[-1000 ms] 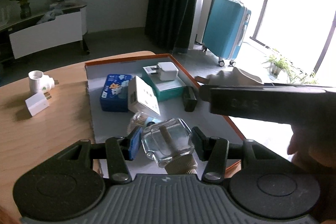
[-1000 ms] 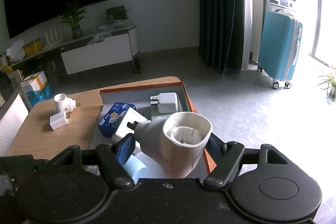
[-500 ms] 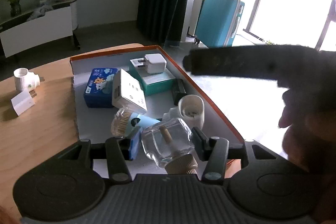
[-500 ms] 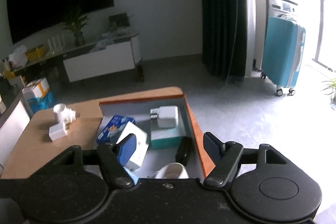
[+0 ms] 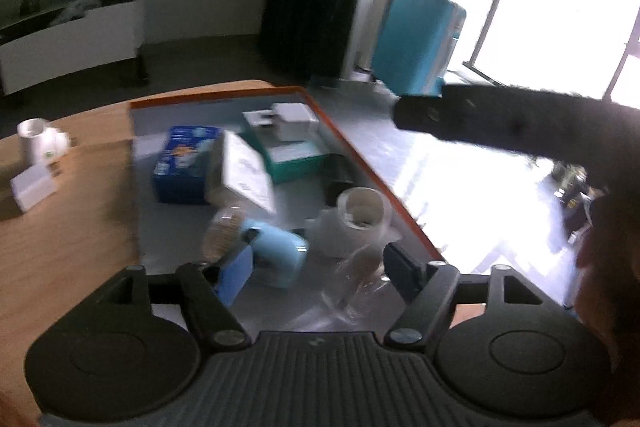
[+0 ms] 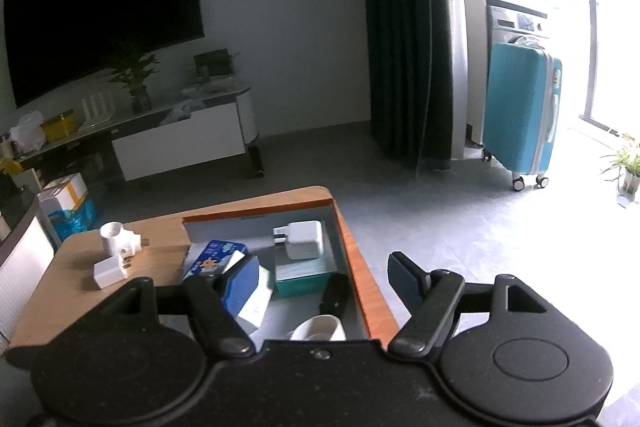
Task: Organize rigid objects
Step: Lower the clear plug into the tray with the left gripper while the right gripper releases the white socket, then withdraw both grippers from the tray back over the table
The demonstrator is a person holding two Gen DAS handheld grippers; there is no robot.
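Inside the orange-rimmed tray (image 6: 352,259) on the wooden table (image 6: 60,291), most of the rigid things already lie gathered: a blue tin (image 6: 212,259), a white carton (image 5: 248,167) leaning on it, a teal box (image 6: 304,277) with a white charger (image 6: 302,239) on top, a black bar (image 6: 334,293) by the right wall, a light-blue piece (image 5: 276,255), and a white lamp-socket adapter (image 5: 356,223) near the right rim. A clear glass bottle (image 5: 352,287), blurred, sits at the tray's near end between the pads of the left gripper (image 5: 318,269), whose fingers are spread and do not appear to touch it; I judge it just let go.

Above the tray's right edge, the right gripper (image 6: 320,281) is also spread wide and carries nothing.

Outside the tray, on the far left of the table, 2 things remain: a white socket adapter (image 6: 118,237) and a small white cube charger (image 6: 110,271) just beside it. By my reckoning the job is mostly done; those 2 need fetching into the tray, and the loosely tumbled pieces could be straightened.
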